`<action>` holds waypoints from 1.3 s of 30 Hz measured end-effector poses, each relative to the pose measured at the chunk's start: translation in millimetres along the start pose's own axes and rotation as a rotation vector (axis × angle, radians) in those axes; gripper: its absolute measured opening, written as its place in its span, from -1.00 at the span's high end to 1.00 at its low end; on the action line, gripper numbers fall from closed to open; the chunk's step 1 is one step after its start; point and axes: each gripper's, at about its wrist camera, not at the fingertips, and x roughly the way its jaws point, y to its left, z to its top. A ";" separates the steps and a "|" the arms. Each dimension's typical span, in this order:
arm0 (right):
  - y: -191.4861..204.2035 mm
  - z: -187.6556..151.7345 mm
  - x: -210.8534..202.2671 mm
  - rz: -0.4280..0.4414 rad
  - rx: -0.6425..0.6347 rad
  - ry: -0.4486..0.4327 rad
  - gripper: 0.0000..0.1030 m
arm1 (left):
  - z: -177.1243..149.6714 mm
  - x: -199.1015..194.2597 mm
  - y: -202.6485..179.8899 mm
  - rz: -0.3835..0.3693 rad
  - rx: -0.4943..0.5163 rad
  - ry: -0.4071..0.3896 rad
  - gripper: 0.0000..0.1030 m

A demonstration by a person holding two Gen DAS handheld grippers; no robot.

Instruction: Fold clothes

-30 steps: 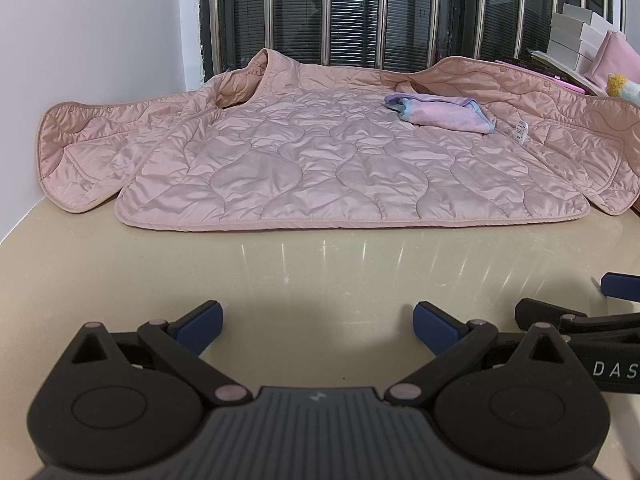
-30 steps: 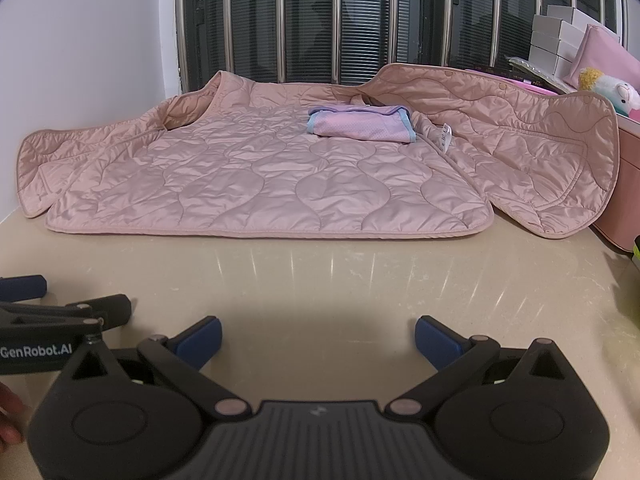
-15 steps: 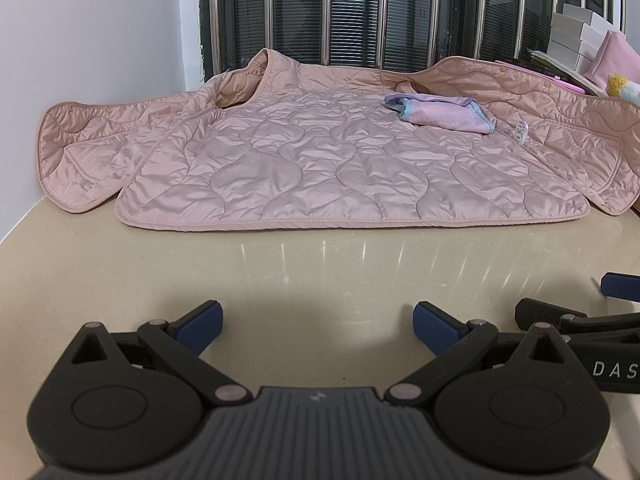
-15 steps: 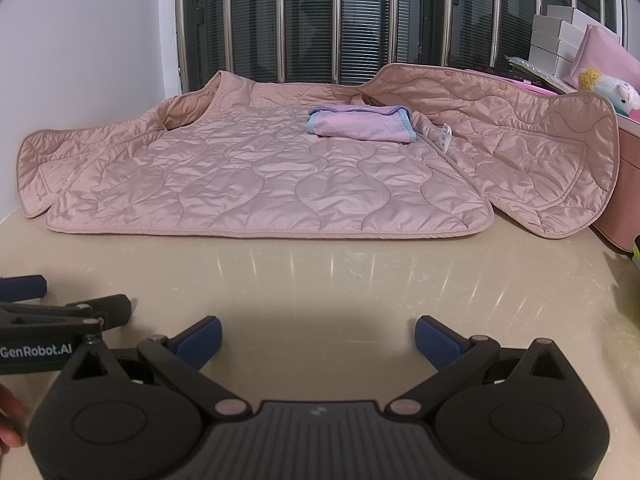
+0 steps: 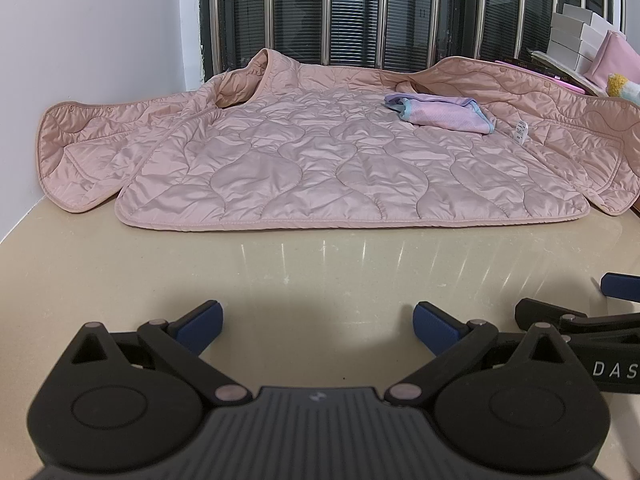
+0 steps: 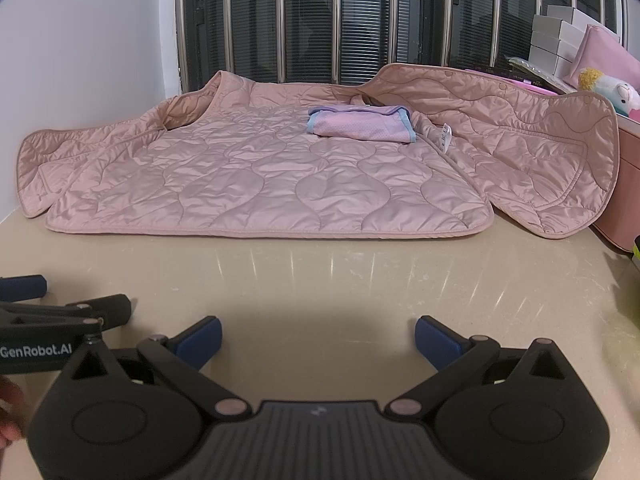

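My left gripper [image 5: 316, 322]: jaws spread wide, nothing between them, low over bare beige desk [image 5: 320, 272]. My right gripper [image 6: 318, 334]: jaws likewise spread and empty, just beside the left one; each shows at the edge of the other's view. Task item: pink quilted jacket [image 5: 340, 160], opened out lining-up on the far half of the desk, well apart from both sets of jaws. Near hem runs almost straight across, parallel to me, lying flat on the desk. Left front panel [image 5: 92, 160] is flung out toward the white wall [image 5: 92, 60], its rounded edge curling up near the wall. Right front panel [image 6: 540, 168] drapes up and over a pink box [image 6: 624, 184] at the desk's right side, its lower corner hanging clear of the surface. Collar [image 5: 262, 74] stands up at the back, by the barred window [image 5: 360, 12]. Second item: small folded pink-and-lilac garment with blue trim [image 6: 362, 124], resting on the jacket lining toward the back right, beside a white care label [image 6: 445, 138]. Open room: a broad strip of bare desk between the jacket's hem and my jaws, unbroken from the left wall to the right side. Right rear: stacked white boxes [image 6: 556, 40] and a plush toy [image 6: 612, 90].
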 end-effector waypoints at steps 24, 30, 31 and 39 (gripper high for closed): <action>0.2 0.0 0.1 0.000 0.000 0.000 -1.00 | 0.5 -0.2 1.2 -0.007 0.009 0.001 -0.99; 0.3 0.1 0.2 0.000 0.000 0.000 -1.00 | 0.2 -0.3 1.2 -0.006 0.009 0.001 -0.99; 0.3 0.1 0.2 0.000 0.000 0.000 -1.00 | 0.3 -0.2 1.2 -0.006 0.008 0.001 -0.99; 0.3 0.2 0.1 0.000 0.000 0.000 -1.00 | -0.1 -0.2 0.7 -0.004 0.010 0.001 -0.99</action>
